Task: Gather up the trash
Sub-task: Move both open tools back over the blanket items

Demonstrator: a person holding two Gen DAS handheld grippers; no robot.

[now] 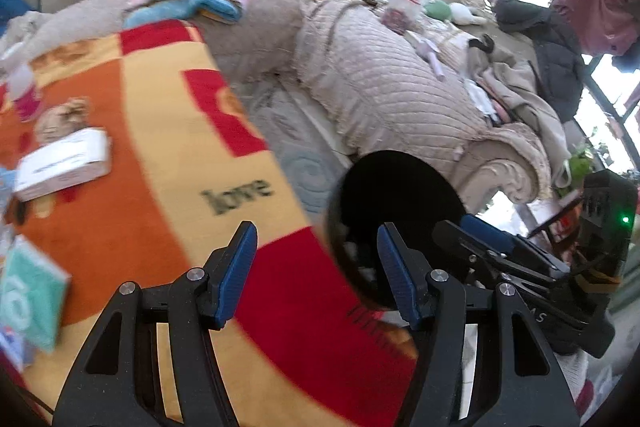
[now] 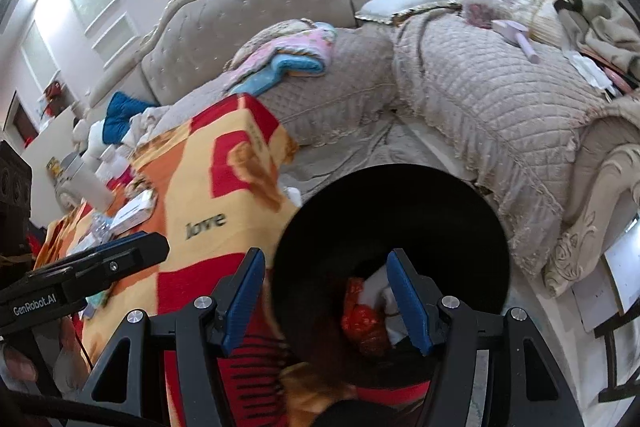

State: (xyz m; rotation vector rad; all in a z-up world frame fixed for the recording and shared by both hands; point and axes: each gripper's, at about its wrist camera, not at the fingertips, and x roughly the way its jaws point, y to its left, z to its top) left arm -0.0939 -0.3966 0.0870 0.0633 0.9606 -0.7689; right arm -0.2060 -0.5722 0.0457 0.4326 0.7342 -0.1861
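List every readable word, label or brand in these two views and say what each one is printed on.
"love": on the blanket, readable in both views.
"GenRobot.AI": on the left gripper's body, seen in the right wrist view.
"AS": end of a cut-off word on the right gripper's body, seen in the left wrist view.
White box: its print is too blurred to read.
Teal packet: its white mark is illegible.

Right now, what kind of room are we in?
It looks like a lived-in living room at home. There is a big tufted sofa with quilted covers, a table under a bright blanket that says "love", and a black trash bin beside it.
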